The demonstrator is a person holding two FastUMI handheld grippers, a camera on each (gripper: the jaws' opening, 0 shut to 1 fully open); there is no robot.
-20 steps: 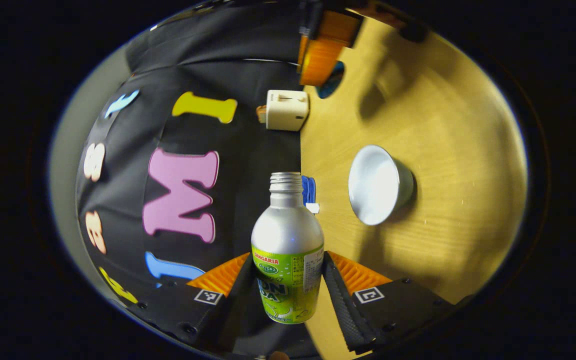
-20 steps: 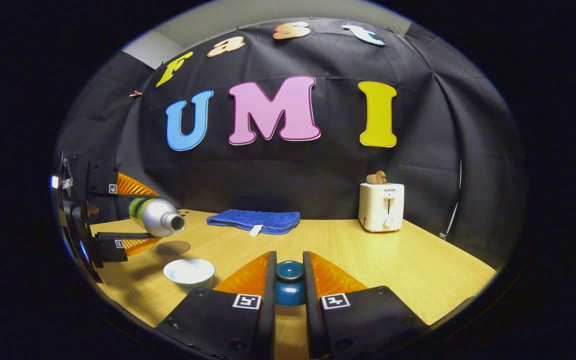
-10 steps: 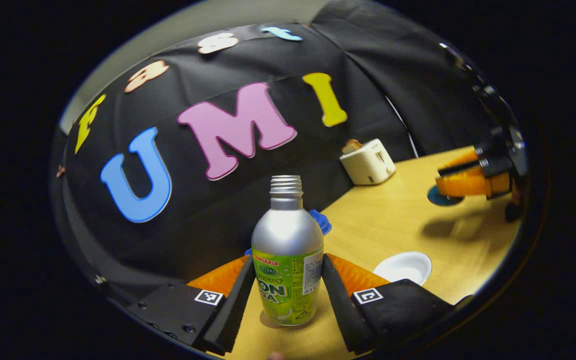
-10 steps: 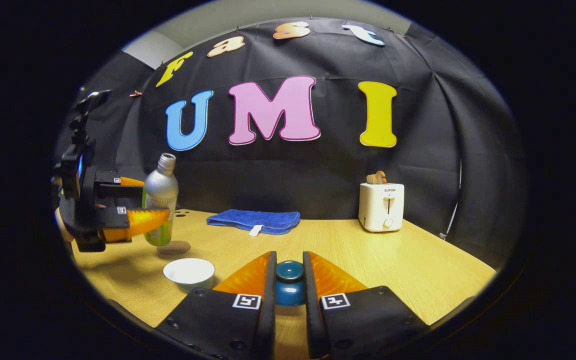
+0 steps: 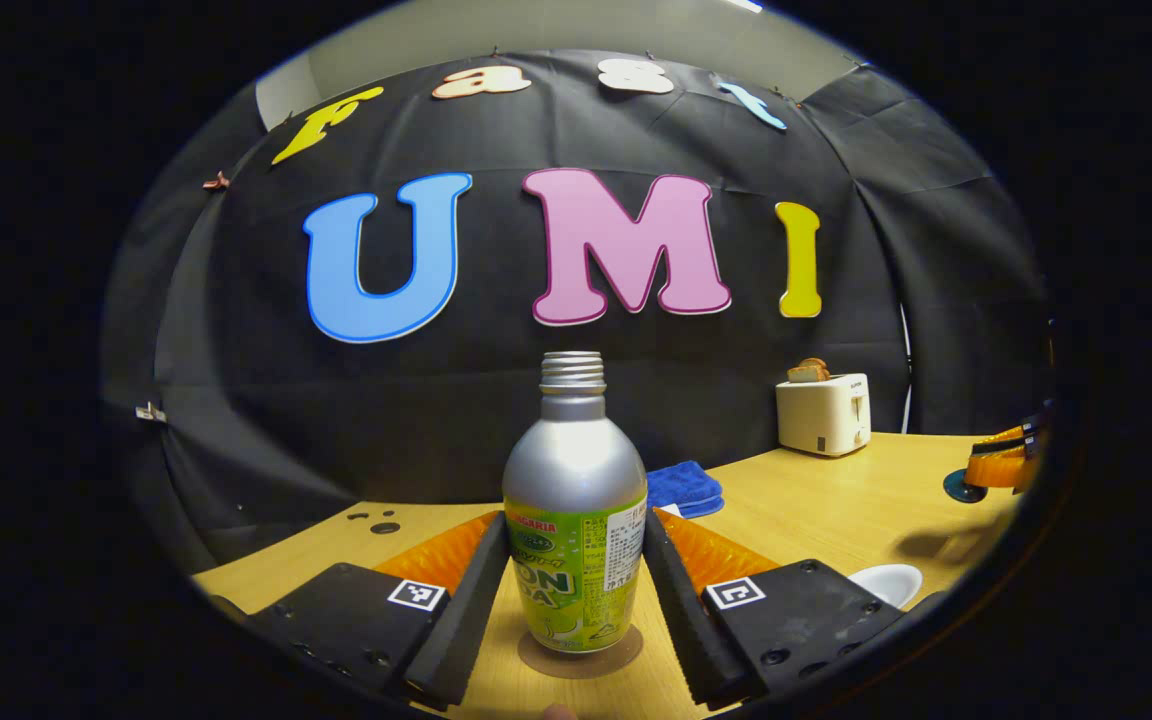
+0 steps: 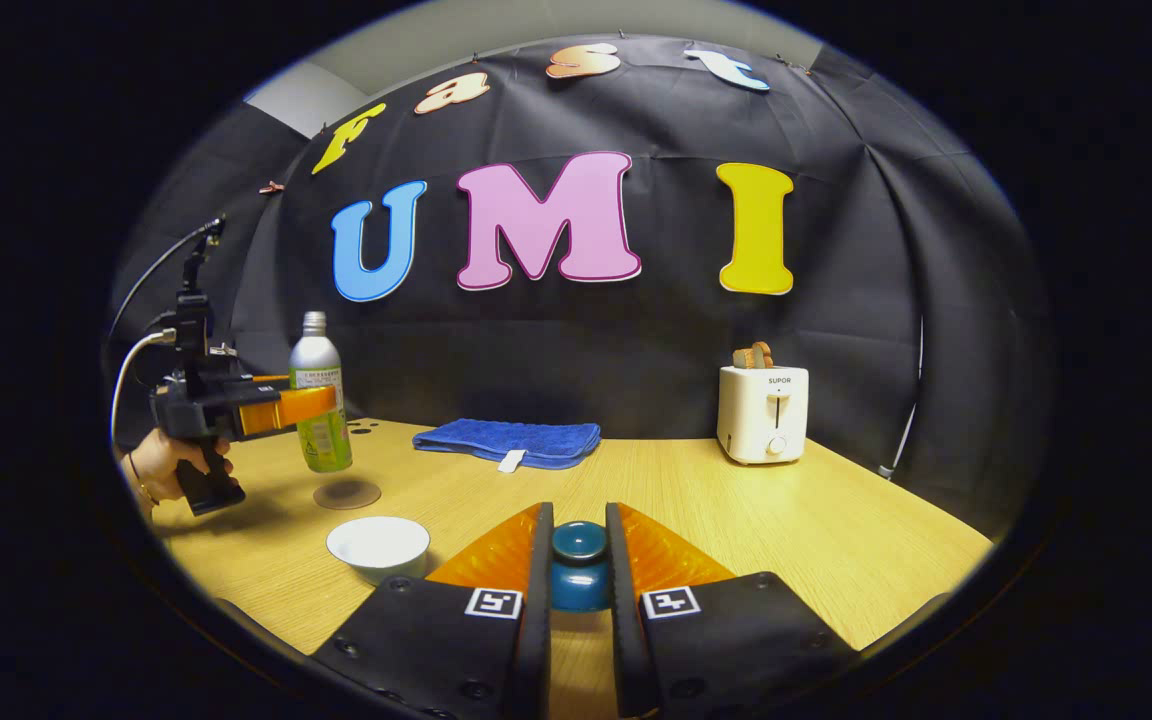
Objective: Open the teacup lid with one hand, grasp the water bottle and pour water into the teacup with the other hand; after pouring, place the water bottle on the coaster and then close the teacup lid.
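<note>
— Bottle placement, lower centre of the left gripper view: how is it held?

— Upright, the water bottle [image 5: 575, 520] is pinched between both fingers of the left gripper [image 5: 575, 600], its cap off and its threaded neck bare. Its base is seen directly over the round brown coaster [image 5: 581, 655]. In the right gripper view, at left of frame, the same bottle [image 6: 321, 405] is seen raised a little above the coaster [image 6: 346, 493], not resting on it, and a hand [image 6: 171, 465] is wrapped around that gripper's handle.

— And the teacup?

— The white teacup [image 6: 379, 547] is seen uncovered on the wooden table [image 6: 786, 520], lower left of the right gripper view, near the coaster but apart from it. In the left gripper view its rim [image 5: 886, 582] is glimpsed at lower right, behind a finger.

— Where is the lid kept?

— The dark teal teacup lid [image 6: 579, 570] is gripped at bottom centre of the right gripper view, both fingers of the right gripper [image 6: 579, 590] pressed against its sides; whether it touches the table cannot be told.

— What is seen farther back?

— A folded blue towel [image 6: 509, 442] is laid mid-frame by the wall, and a white toaster [image 6: 762, 412] with bread in it is stood at right.
</note>
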